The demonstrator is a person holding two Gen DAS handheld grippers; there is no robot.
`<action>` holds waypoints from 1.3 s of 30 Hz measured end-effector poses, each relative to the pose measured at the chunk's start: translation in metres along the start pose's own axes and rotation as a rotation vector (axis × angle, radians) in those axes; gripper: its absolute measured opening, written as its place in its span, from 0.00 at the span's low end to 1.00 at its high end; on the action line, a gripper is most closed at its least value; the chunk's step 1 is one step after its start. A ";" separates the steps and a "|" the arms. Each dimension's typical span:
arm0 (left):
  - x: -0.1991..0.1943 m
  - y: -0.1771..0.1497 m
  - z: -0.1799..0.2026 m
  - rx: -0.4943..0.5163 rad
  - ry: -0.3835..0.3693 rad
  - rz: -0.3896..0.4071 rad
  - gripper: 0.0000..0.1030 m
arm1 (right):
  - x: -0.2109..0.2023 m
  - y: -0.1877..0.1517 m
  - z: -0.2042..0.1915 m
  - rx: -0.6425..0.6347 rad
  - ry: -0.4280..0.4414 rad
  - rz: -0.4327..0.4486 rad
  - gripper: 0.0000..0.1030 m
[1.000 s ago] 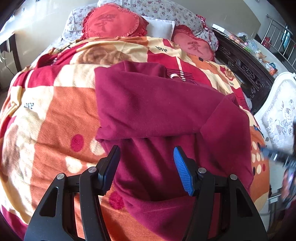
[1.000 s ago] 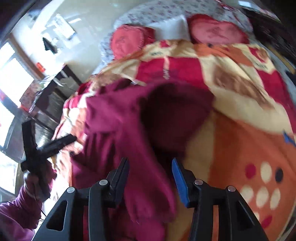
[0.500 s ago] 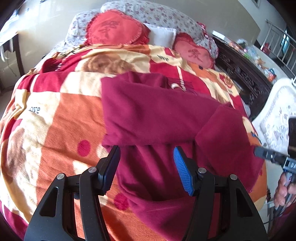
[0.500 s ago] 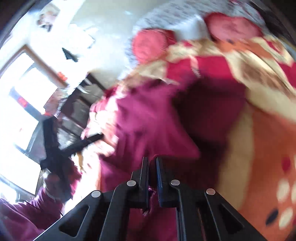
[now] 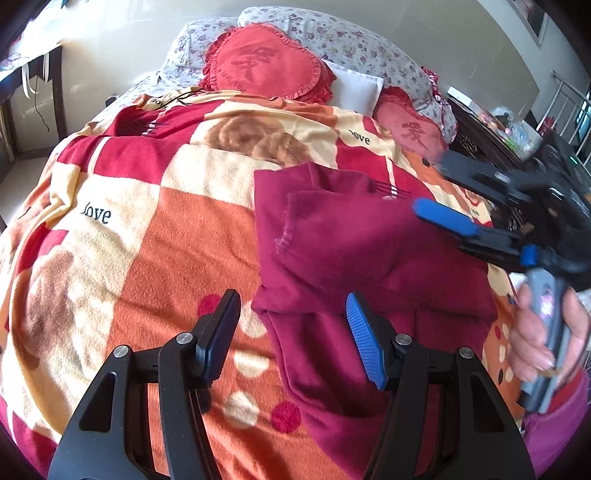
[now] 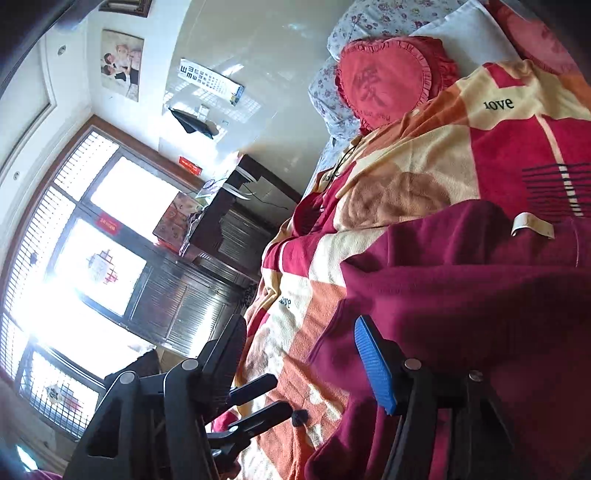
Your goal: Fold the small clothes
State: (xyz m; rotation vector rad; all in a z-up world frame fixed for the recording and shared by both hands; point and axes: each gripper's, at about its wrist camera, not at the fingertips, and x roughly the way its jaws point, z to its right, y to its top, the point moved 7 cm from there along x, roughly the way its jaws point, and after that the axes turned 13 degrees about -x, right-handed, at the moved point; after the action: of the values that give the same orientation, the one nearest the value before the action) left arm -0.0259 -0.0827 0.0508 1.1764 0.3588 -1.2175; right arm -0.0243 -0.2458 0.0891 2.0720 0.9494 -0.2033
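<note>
A maroon fleece garment (image 5: 351,251) lies partly folded on the orange, red and cream blanket (image 5: 155,240), with a sleeve laid across its body. It also shows in the right wrist view (image 6: 480,295), with a white neck label (image 6: 532,225). My left gripper (image 5: 291,332) is open and empty, hovering over the garment's near left edge. My right gripper (image 6: 303,354) is open and empty, low over the garment's left side; it also shows at the right of the left wrist view (image 5: 439,192).
Two red heart cushions (image 5: 266,70) and floral pillows (image 5: 332,33) lie at the head of the bed. A dark wooden cabinet (image 6: 207,280) and bright window (image 6: 85,258) stand left of the bed. A dark carved table (image 5: 491,147) with clutter stands at the right.
The right gripper shut on the sleeve, carried it across the garment, then opened and let go. The left gripper stayed open and shifted left.
</note>
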 end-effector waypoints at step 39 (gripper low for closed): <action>0.079 0.016 0.022 0.017 0.089 -0.029 0.14 | -0.211 -0.156 0.139 -0.063 -0.840 -0.155 0.12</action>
State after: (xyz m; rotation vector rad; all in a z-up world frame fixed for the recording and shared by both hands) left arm 0.0102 -0.1446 0.0084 1.2463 0.4341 -1.1985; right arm -0.2554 -0.4087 -0.0034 1.6006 0.5668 -1.0151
